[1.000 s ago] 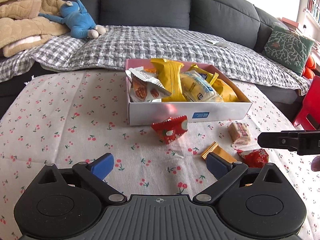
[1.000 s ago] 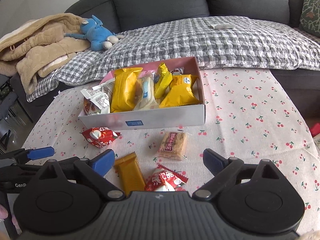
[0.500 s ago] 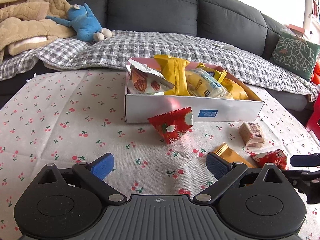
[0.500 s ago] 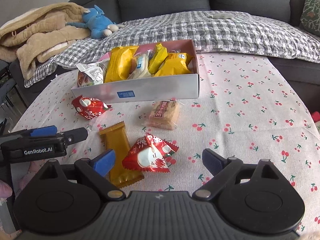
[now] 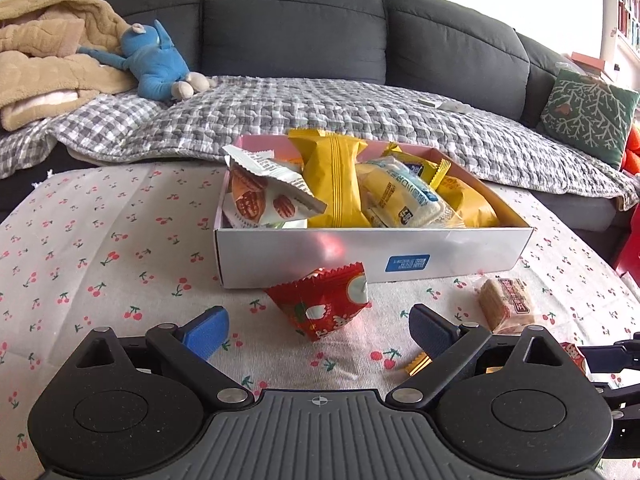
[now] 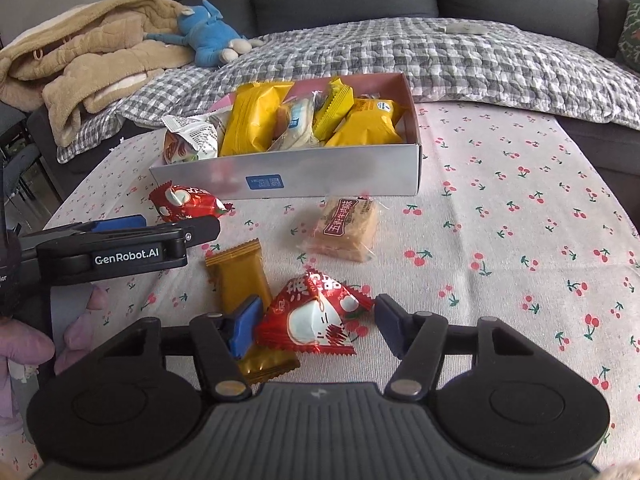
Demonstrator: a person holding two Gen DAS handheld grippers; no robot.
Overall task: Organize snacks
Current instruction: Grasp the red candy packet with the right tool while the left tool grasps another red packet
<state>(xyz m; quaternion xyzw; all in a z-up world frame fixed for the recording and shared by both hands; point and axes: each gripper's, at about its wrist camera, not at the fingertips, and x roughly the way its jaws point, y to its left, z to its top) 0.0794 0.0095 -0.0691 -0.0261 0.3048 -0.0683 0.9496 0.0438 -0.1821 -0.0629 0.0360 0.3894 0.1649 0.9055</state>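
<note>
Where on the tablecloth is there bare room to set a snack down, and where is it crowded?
Free: the cloth left of the box, out to the table edge, and the cloth right of the box in the right wrist view. Crowded: in front of the box, where two red packets, the gold bar and the biscuit lie. The box is full.

Both wrist views look low and slantwise down across the table (image 5: 120, 240) toward the sofa (image 5: 300, 28). Both share the box (image 5: 372, 252) (image 6: 320, 176).
</note>
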